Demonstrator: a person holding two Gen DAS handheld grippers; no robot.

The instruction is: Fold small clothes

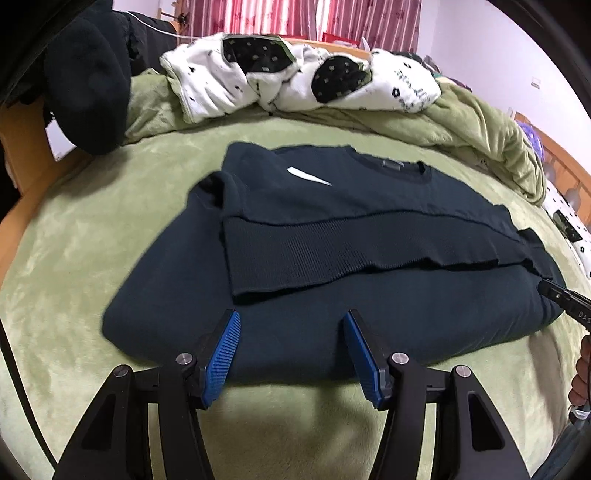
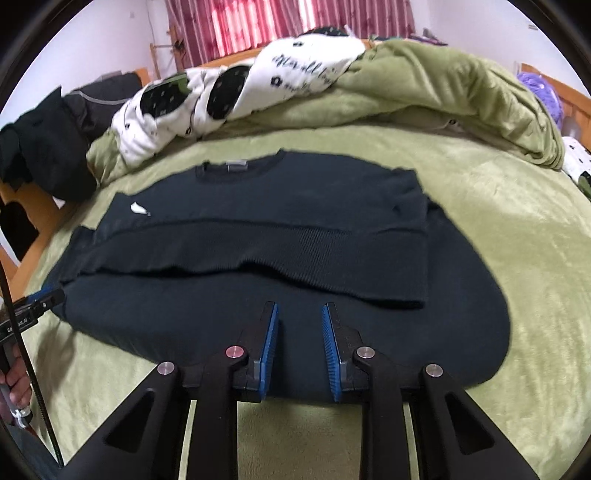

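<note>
A dark navy sweater (image 1: 332, 229) with a white logo (image 1: 308, 174) lies flat on the green blanket (image 1: 92, 258), neck at the far side. Its ribbed hem band (image 1: 332, 251) is folded up across the body. My left gripper (image 1: 291, 319) is open over the left part of the sweater's near fold, its blue pads wide apart. My right gripper (image 2: 300, 306) hangs over the right part of the same sweater (image 2: 295, 206) near edge; its pads stand a narrow gap apart with flat cloth showing below them. Each gripper's tip shows at the edge of the other view: right gripper (image 1: 557, 293), left gripper (image 2: 46, 297).
A white and black patterned quilt (image 1: 295, 77) and bunched green bedding (image 2: 461, 92) lie across the back of the bed. Black clothes (image 1: 85, 85) are heaped at the back left by the wooden bed frame (image 1: 22, 184). Red curtains (image 2: 288, 22) hang behind.
</note>
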